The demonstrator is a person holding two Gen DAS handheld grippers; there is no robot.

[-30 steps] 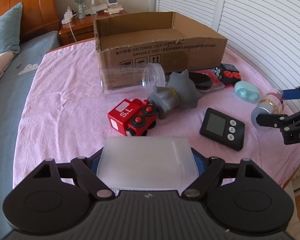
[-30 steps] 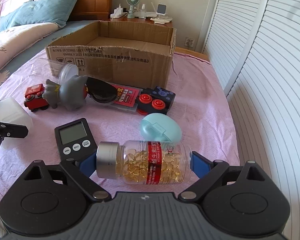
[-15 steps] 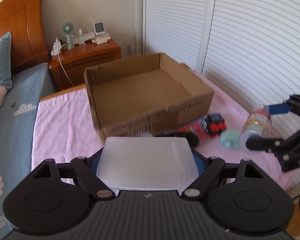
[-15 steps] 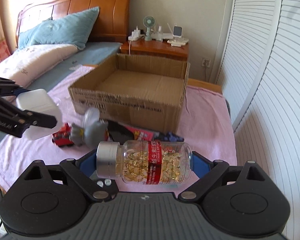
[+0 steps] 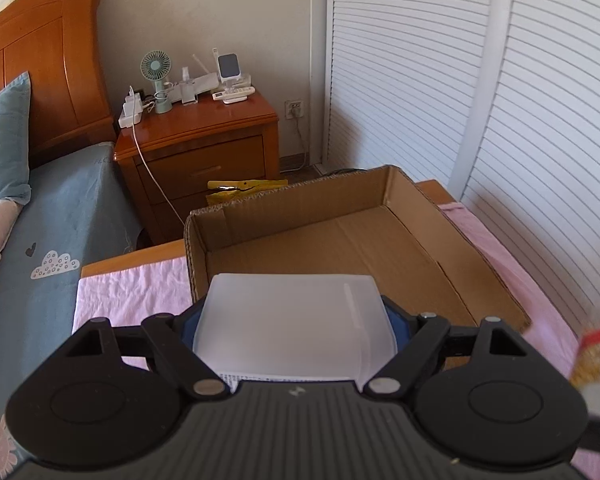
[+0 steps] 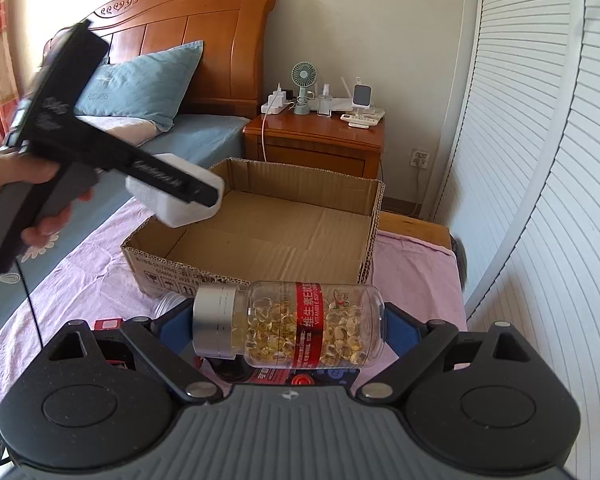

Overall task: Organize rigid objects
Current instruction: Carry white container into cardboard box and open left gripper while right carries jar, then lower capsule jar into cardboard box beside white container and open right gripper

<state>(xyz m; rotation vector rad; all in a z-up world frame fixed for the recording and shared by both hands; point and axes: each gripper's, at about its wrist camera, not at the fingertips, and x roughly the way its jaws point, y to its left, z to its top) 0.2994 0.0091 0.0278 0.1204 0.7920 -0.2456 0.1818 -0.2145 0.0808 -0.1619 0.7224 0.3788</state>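
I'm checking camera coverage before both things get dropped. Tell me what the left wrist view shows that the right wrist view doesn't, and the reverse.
Only the left wrist view: a yellow bag on the floor beside the nightstand, and the cloud print on the blue sheet.

Only the right wrist view: the person's hand on the left hand-held gripper, and small toys under the right hand-held gripper.

Both: the open cardboard box, the white plastic box, the pill bottle, and the nightstand.

Wood bed (image 6: pixel 188 36), nightstand (image 5: pixel 196 148), louvred doors (image 5: pixel 480 100).
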